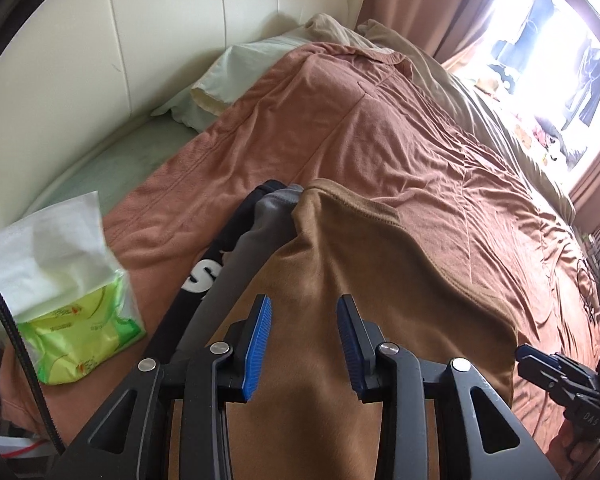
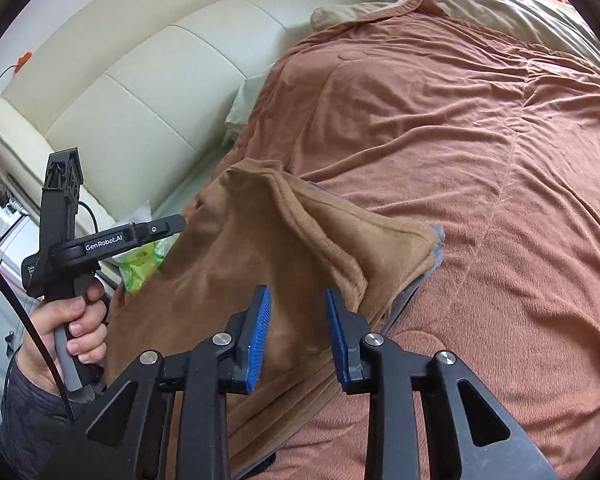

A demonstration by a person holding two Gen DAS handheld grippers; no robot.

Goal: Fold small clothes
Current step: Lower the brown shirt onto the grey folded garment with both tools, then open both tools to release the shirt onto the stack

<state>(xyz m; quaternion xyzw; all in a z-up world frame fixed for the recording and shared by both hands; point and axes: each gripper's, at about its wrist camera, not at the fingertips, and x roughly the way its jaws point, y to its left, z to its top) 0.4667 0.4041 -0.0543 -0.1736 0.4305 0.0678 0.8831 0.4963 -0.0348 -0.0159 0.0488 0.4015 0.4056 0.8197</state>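
Both grippers are hovering with blue-padded fingers spread, pinching nothing: the left gripper [image 1: 304, 344] right over the soft brown fleece garment [image 1: 360, 264], the right gripper [image 2: 298, 336] over its folded edge. That garment is lying on the rust-orange bed blanket [image 2: 480, 160], covering a grey-and-black piece [image 1: 240, 248], near a green tissue pack [image 1: 80, 340].

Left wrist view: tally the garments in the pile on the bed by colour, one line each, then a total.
Brown garment, on top: 1
Grey garment, under the brown: 1
Black garment with white lettering, at the pile's left edge: 1
Total: 3 showing; more may be hidden underneath.
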